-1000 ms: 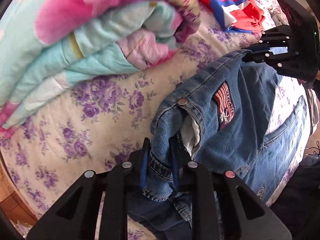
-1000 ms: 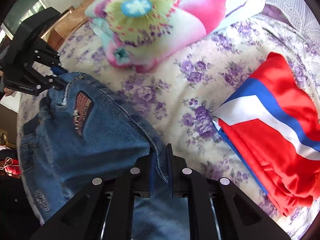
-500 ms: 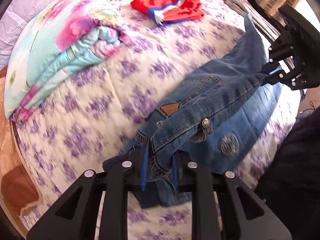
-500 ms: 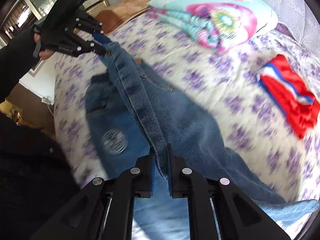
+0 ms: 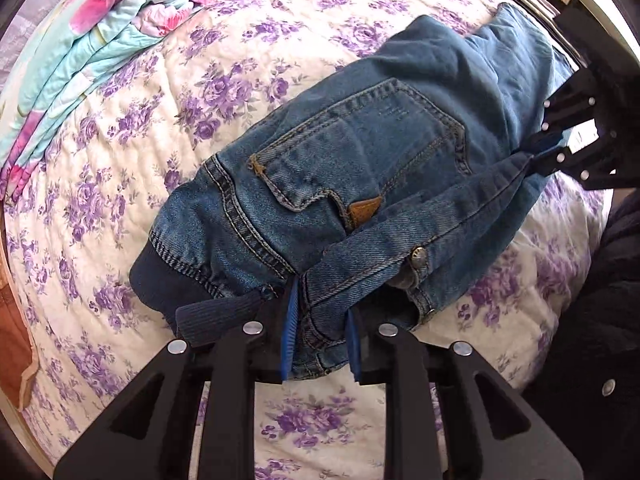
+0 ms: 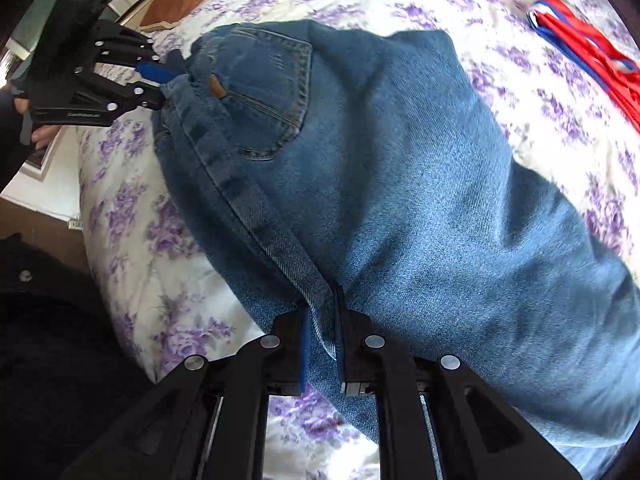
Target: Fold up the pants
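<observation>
The left hand-held gripper (image 5: 320,332) is seen clenched on the waistband of the jeans (image 5: 360,168), its 2 blue pads (image 5: 289,332) pressed against the denim just beside the metal waist button (image 5: 419,257). A dark ribbed band (image 5: 168,280) at the waist edge is bunched to the left of that grip. The right hand-held gripper (image 6: 322,336) is seen grasping a folded denim edge farther along the same garment, the cloth pinched between its blue pads (image 6: 304,344). In the left wrist view the right hand-held gripper appears at the right edge, its tips closed on the denim; in the right wrist view the left one appears at the upper left, likewise closed on the waistband.

Between the 2 grips a seamed edge of the jeans is stretched taut and lifted, while the rest of the garment is spread on the bed (image 5: 132,128). A back pocket (image 5: 360,140) with a small brown leather tab (image 5: 365,213) faces up. The leg fabric lies broad and lighter blue across the right wrist view.

The bed is covered by a cream quilt with purple flowers. A folded pastel floral blanket (image 5: 88,40) lies near the far left of the bed, well apart from the jeans. A red, white and blue garment (image 6: 588,52) lies on the bed, also apart from them.
</observation>
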`<action>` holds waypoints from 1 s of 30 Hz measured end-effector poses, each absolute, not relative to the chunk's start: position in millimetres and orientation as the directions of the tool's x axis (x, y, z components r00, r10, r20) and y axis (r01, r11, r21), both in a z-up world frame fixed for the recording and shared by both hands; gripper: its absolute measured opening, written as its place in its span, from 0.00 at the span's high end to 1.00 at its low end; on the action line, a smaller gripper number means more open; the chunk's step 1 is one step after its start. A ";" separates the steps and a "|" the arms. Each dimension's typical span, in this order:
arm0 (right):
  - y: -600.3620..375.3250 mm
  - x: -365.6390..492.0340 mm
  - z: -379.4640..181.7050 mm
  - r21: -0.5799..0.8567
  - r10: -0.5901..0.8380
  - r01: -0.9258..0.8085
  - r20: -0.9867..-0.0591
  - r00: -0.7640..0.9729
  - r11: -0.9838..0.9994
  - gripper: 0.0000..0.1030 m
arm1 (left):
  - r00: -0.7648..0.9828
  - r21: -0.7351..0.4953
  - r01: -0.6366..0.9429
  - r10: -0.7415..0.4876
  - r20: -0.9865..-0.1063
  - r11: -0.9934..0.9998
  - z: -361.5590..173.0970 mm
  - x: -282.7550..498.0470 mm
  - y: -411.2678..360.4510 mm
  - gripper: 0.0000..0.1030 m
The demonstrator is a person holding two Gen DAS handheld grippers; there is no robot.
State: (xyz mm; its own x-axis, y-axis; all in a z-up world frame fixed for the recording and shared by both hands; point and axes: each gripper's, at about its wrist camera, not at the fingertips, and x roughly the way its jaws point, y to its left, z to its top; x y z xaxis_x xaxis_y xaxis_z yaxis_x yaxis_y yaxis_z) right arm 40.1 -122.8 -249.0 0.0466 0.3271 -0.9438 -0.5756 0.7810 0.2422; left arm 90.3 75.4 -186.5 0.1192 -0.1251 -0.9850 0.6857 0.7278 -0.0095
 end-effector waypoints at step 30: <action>-97.1 8.1 -223.9 0.136 0.272 -0.637 -0.955 0.121 0.759 0.88 | 0.043 -0.381 -0.085 -0.379 -0.924 0.920 -217.2 88.3 95.0 0.97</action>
State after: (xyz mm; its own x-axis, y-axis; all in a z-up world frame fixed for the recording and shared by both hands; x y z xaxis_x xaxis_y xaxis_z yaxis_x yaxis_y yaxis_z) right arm 8.1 -97.1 -223.9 0.1206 0.2724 -0.9546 -0.6372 0.7586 0.1360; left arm 88.3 95.0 -217.2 0.0432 -0.3791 -0.9243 -0.0854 0.9204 -0.3815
